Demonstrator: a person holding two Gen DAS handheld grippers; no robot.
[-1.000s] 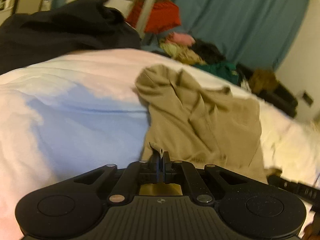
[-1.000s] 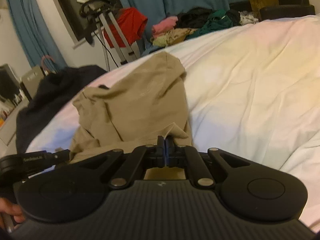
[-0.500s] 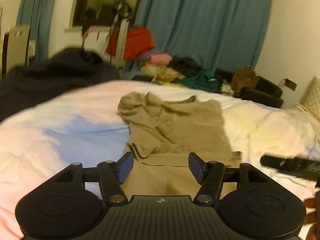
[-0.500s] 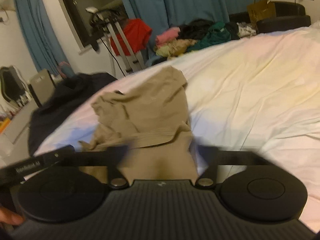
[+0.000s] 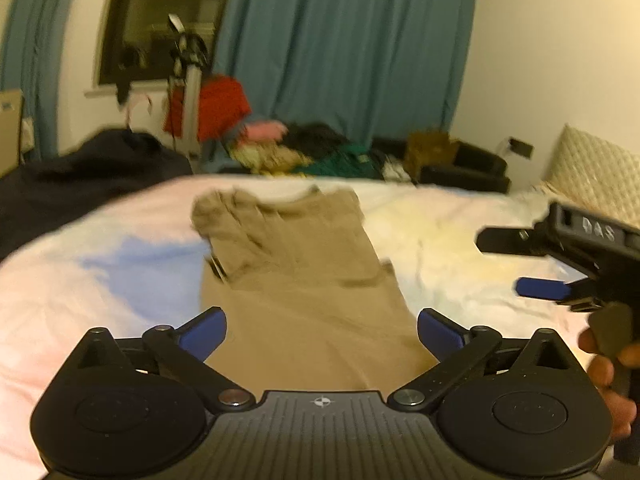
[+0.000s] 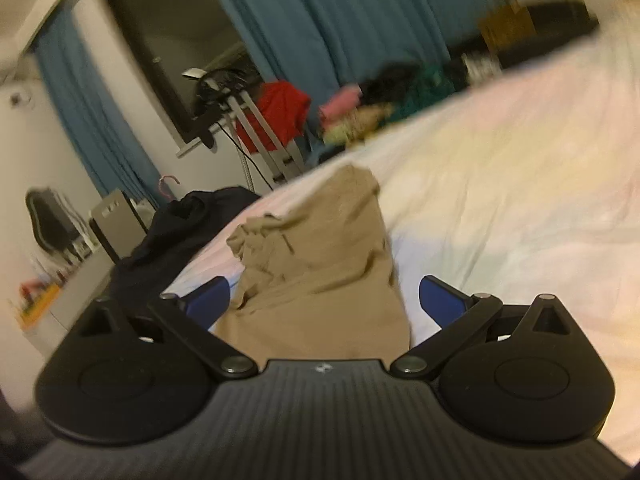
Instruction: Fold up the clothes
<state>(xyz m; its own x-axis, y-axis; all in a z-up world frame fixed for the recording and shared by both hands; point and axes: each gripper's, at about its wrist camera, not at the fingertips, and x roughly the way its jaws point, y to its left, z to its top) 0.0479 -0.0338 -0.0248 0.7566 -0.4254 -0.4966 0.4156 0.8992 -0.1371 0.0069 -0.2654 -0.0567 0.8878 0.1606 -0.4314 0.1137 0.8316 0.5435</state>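
Jaws of the left gripper (image 5: 322, 334) are still spreading, their blue pads well apart with nothing pinched; the right gripper (image 6: 324, 298) stands released too. Between each pair, lower centre of frame, lies the tan garment (image 5: 296, 280), partly folded on the bed (image 5: 100, 280), rumpled at its far end. Seen from the left, the right gripper sits at the right edge in a hand (image 5: 612, 372). Beyond, upper frame, blue curtains (image 5: 344, 48) and a clothes pile (image 5: 304, 152).

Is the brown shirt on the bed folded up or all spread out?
Folded, but messy. The brown shirt lies on the bed with one layer doubled over another, its far end bunched and wrinkled.
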